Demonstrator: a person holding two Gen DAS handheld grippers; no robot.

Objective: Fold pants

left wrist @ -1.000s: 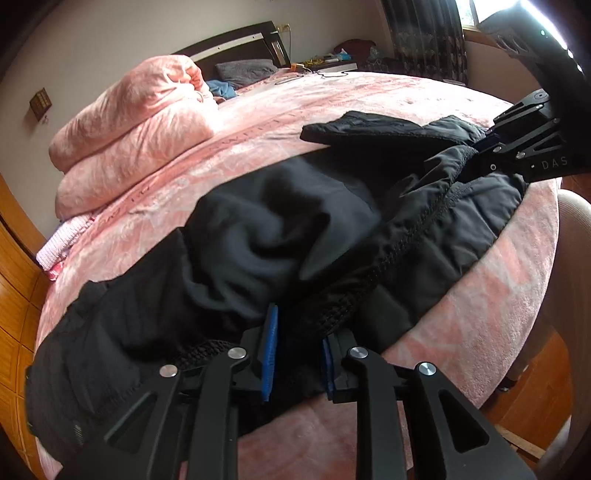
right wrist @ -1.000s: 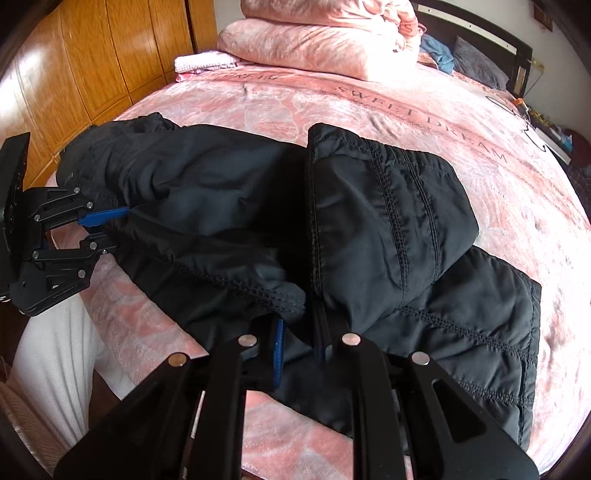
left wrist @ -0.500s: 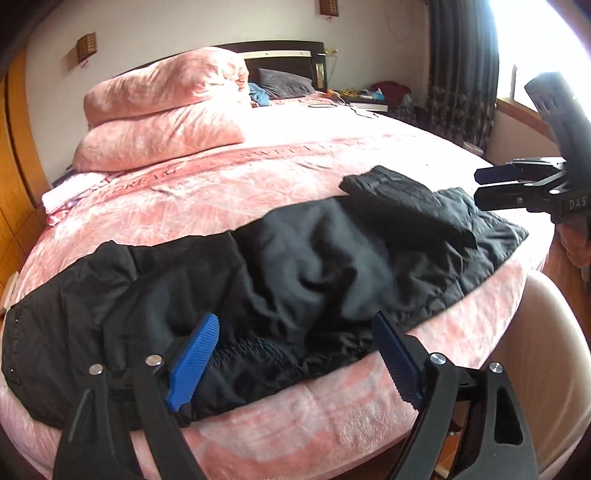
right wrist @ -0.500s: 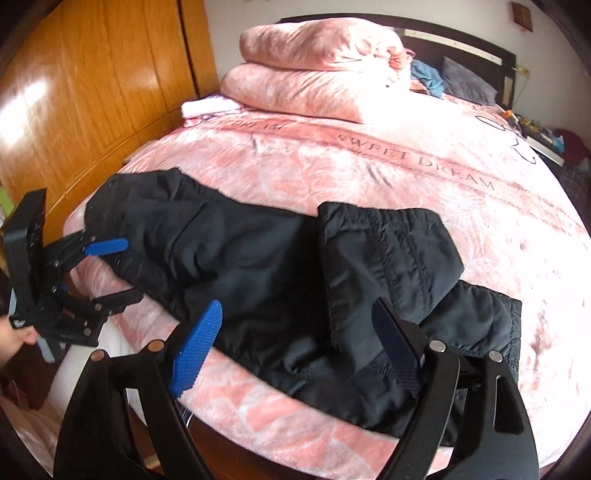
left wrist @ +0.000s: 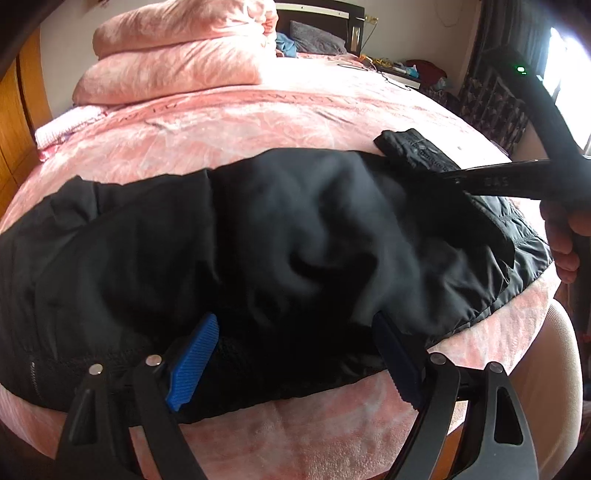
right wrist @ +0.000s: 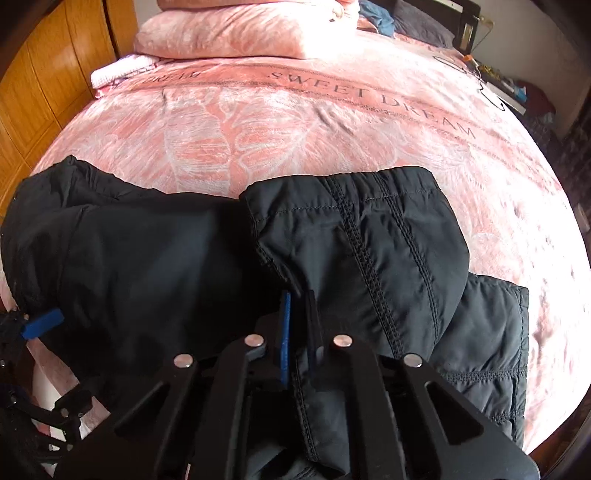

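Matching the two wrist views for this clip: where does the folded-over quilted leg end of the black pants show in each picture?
Left wrist view: the folded-over leg end lies far right, small, at the pants' far edge, just above the right tool's arm.
Right wrist view: the same leg end fills the centre, right ahead of the shut tool.
Shared landmark: the stacked pink pillows at the head of the bed.
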